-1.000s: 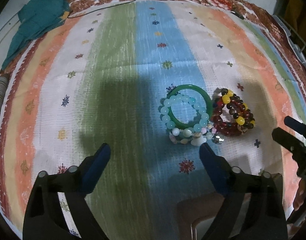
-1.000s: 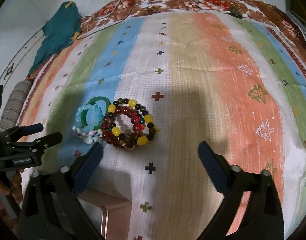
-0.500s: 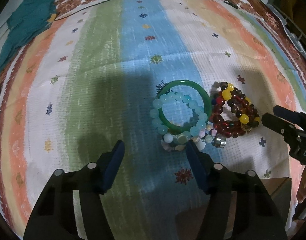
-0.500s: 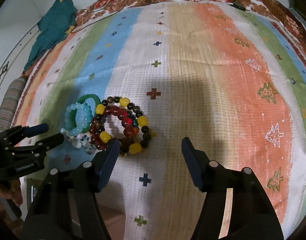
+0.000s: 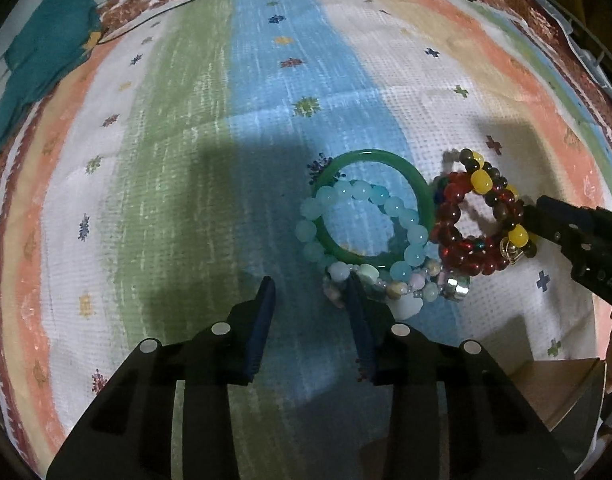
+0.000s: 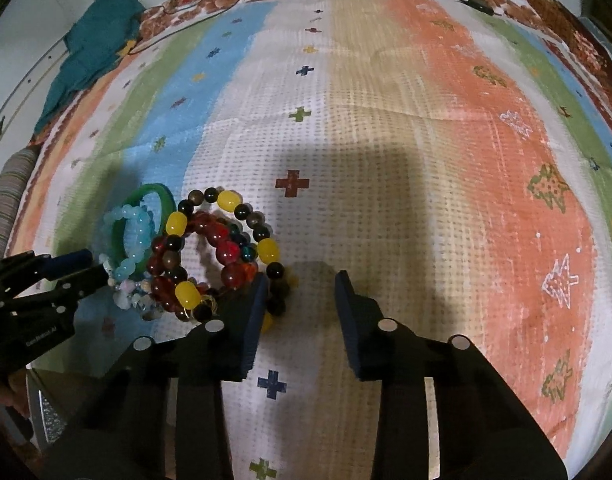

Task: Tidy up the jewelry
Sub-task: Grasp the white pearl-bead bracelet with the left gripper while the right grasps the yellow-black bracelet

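A pile of bracelets lies on the striped cloth. A green bangle (image 5: 417, 184) holds a pale blue bead bracelet (image 5: 361, 194), with a pastel charm bracelet (image 5: 409, 290) in front. Red and yellow bead bracelets (image 5: 481, 216) lie to their right. My left gripper (image 5: 309, 286) is partly open and empty, its right finger at the charm bracelet's left end. My right gripper (image 6: 300, 280) is partly open and empty, its left finger against the dark beads (image 6: 226, 248). The bangle (image 6: 162, 200) shows at the left of the right wrist view.
A teal cloth (image 5: 46, 52) lies at the far left with a thin cord (image 5: 178, 2) near it. A brown box corner (image 5: 561, 392) sits at the near right. The striped cloth (image 6: 425, 160) stretches wide to the right.
Both grippers have moved in toward the bracelet pile and their jaws have narrowed from wide open to partly open. The bracelets have not moved.
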